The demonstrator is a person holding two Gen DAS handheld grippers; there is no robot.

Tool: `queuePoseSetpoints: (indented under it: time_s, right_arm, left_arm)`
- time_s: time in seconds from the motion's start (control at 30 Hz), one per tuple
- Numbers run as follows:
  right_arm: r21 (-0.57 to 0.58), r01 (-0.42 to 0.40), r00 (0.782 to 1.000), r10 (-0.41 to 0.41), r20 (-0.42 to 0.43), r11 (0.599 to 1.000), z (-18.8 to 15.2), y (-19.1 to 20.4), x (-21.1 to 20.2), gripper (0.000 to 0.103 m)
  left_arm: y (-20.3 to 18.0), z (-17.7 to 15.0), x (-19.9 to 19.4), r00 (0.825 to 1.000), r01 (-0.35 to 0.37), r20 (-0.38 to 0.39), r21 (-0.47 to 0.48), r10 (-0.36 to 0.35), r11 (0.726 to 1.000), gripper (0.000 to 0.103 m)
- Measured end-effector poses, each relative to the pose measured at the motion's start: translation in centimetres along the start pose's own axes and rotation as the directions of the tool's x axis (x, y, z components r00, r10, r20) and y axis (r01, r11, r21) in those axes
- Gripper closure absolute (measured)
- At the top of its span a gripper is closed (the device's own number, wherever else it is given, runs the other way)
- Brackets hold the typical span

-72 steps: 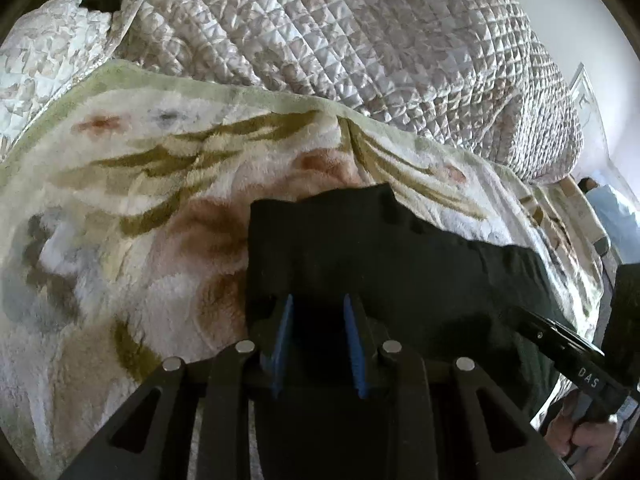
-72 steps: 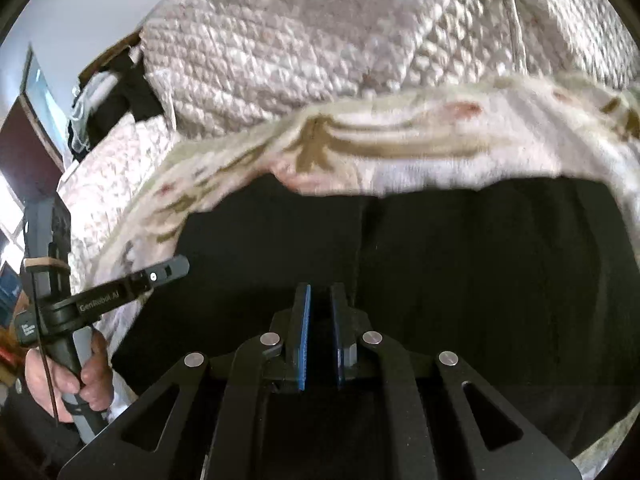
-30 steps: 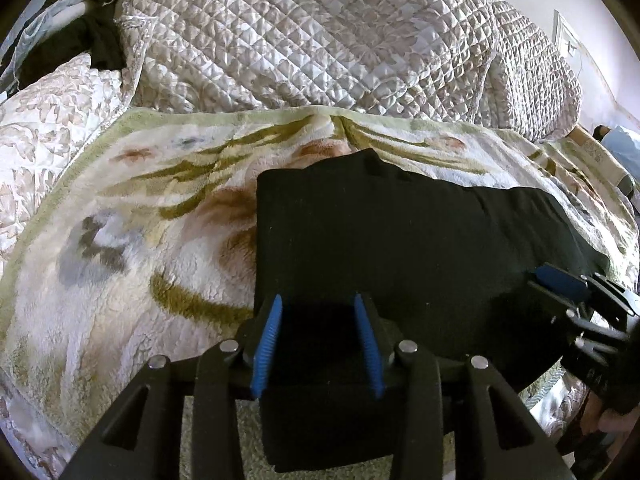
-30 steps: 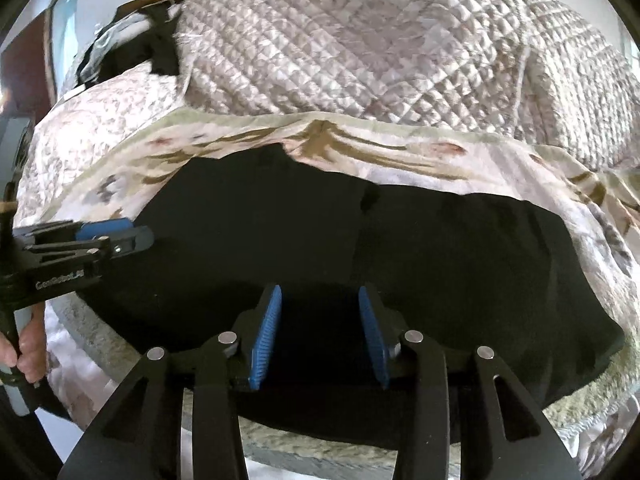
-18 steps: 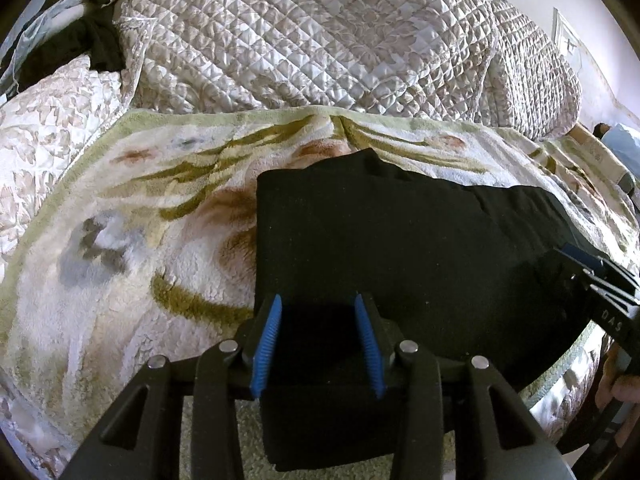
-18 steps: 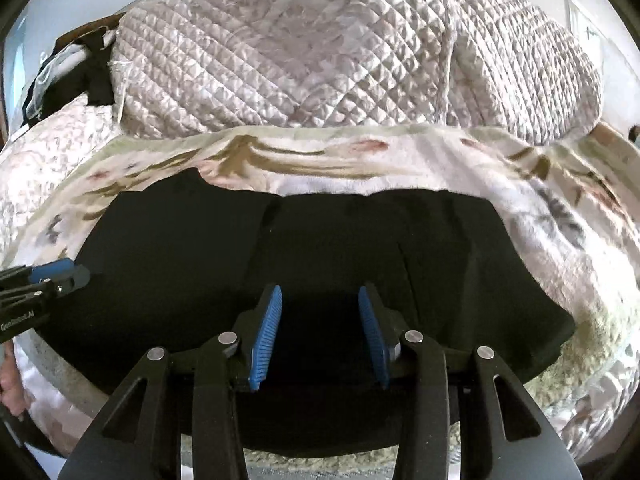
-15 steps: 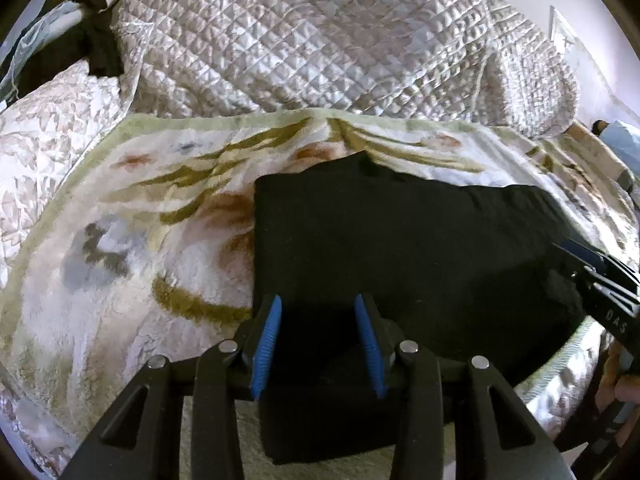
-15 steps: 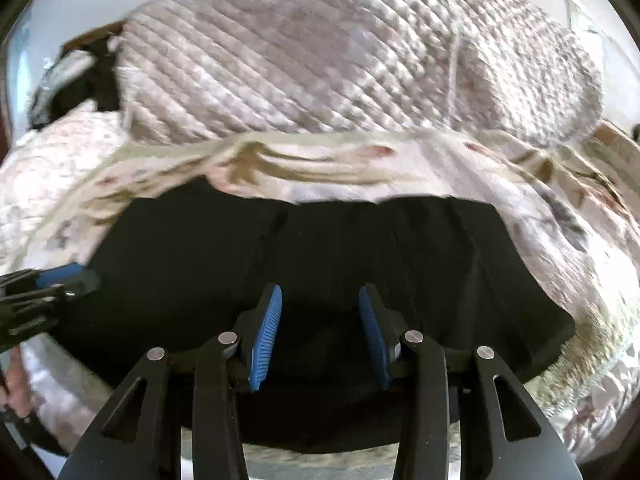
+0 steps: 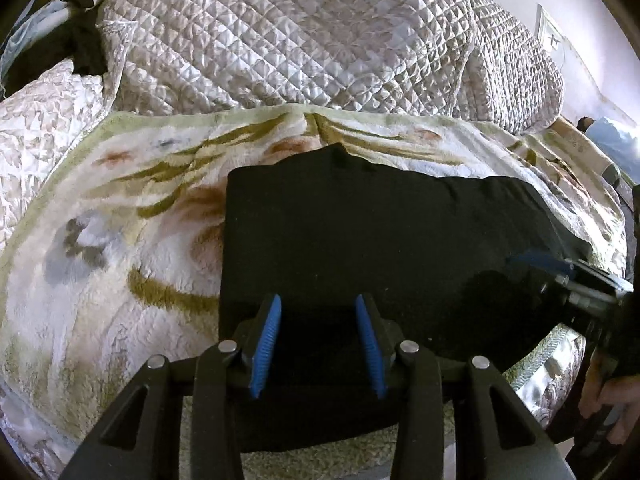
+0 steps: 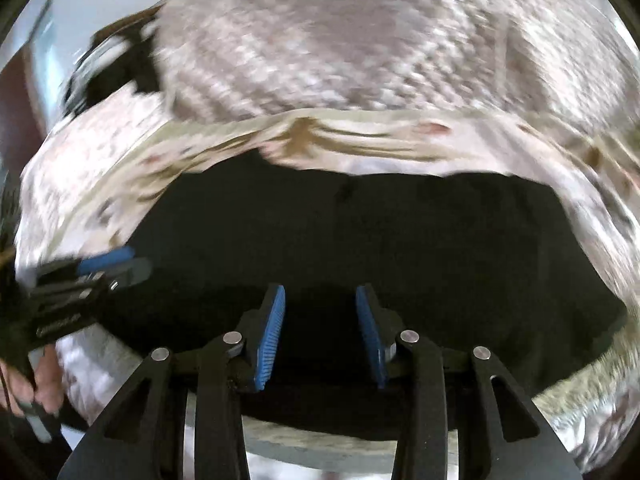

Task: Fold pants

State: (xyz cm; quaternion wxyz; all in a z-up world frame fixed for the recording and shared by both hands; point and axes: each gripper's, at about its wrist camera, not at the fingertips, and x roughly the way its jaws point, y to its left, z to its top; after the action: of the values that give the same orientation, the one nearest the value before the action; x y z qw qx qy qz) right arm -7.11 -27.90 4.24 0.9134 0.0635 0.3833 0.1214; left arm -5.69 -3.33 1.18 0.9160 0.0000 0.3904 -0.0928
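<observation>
Two hand-held grippers in view, both over the same garment. The black pants [image 9: 360,240] lie folded into a broad flat block on a plush floral blanket [image 9: 120,240] that covers the bed; the near edge of the block sits close to the blanket's front border. Behind the blanket, a quilted cream bedspread [image 9: 300,40] is bunched up high.

Left hand-held gripper [image 9: 318,340]: blue pads [image 9: 266,340] spread apart, nothing pinched. Black fabric fills the gap as seen from the left wrist view, but the pads do not press on it. It sits over the left near part of the block, close to the straight left edge. In the right wrist view this same gripper [image 10: 112,264] enters from the left, tips over the left end of the pants, with a hand [image 10: 24,388] on its grip below.

Right hand-held gripper [image 10: 320,336]: blue pads apart and closing; pants cloth lies below the gap, no cloth caught between them. The right wrist view is motion-blurred, so fine detail of the cloth surface cannot be read. In the left wrist view this gripper [image 9: 540,264] reaches in from the right edge, tips over the right part of the block, and part of the hand [image 9: 612,404] holding it shows at lower right.

Far edge of the pants is uneven, with a small peak near the middle.
</observation>
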Motion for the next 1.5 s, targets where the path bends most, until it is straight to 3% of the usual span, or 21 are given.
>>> queuePoseSetpoints:
  time_s: [0.17, 0.33, 0.43, 0.53, 0.6, 0.87, 1.0, 1.1, 1.13, 1.23, 1.37, 1.5]
  right_arm:
    - [0.196, 0.097, 0.991, -0.114, 0.076, 0.976, 0.2, -4.4, -2.6, 0.062]
    - [0.374, 0.111, 0.990, -0.134, 0.038, 0.921, -0.7, -7.2, -4.4, 0.058]
    - [0.402, 0.108, 0.992, -0.123, 0.010, 0.909, -2.1, -6.9, -5.2, 0.055]
    - [0.452, 0.110, 0.993, -0.114, -0.017, 0.885, -3.1, -7.5, -5.2, 0.044]
    - [0.491, 0.133, 0.991, -0.129, -0.043, 0.861, -3.7, -8.0, -5.0, 0.044]
    - [0.556, 0.127, 0.989, -0.144, -0.013, 0.821, -2.8, -10.2, -3.8, 0.044]
    - [0.550, 0.109, 0.987, -0.155, 0.038, 0.828, -1.5, -10.4, -4.1, 0.044]
    - [0.550, 0.122, 0.987, -0.161, 0.024, 0.826, -0.5, -11.1, -2.8, 0.044]
    - [0.551, 0.139, 0.986, -0.167, 0.000, 0.823, -0.3, -11.5, -2.2, 0.049]
    - [0.584, 0.135, 0.987, -0.160, -0.010, 0.800, 0.4, -12.4, -1.8, 0.078]
    - [0.513, 0.087, 0.989, -0.134, 0.056, 0.854, 2.6, -10.6, -3.4, 0.083]
    - [0.405, -0.001, 0.992, -0.048, 0.113, 0.914, 5.9, -6.8, -3.9, 0.083]
  left_arm:
    - [-0.1, 0.2, 0.0, 1.000, 0.004, -0.001, -0.008, -0.004, 1.000, 0.061]
    - [0.0, 0.0, 0.1, 1.000, 0.009, -0.003, -0.020, -0.009, 1.000, 0.061]
    - [0.0, 0.0, 0.1, 1.000, 0.002, -0.006, -0.023, -0.002, 1.000, 0.061]
    - [0.1, 0.0, 0.2, 1.000, 0.001, -0.008, -0.025, -0.002, 1.000, 0.060]
    - [0.1, 0.0, 0.2, 1.000, 0.003, -0.009, -0.024, -0.004, 1.000, 0.060]
    - [0.2, 0.1, 0.2, 1.000, 0.008, -0.009, -0.028, -0.008, 1.000, 0.060]
    - [0.3, 0.1, 0.2, 1.000, 0.011, -0.009, -0.028, -0.012, 1.000, 0.060]
    - [0.3, 0.1, 0.2, 1.000, 0.012, -0.010, -0.032, -0.012, 0.999, 0.060]
    - [0.3, 0.1, 0.2, 1.000, 0.013, -0.011, -0.034, -0.013, 0.999, 0.060]
    - [0.7, 0.4, 0.1, 1.000, 0.022, -0.012, -0.049, -0.023, 0.999, 0.060]
    - [1.9, 0.8, -0.3, 1.000, 0.007, -0.001, -0.088, -0.007, 0.996, 0.060]
    - [3.9, 1.5, -1.1, 0.999, -0.022, 0.023, -0.147, 0.026, 0.989, 0.060]
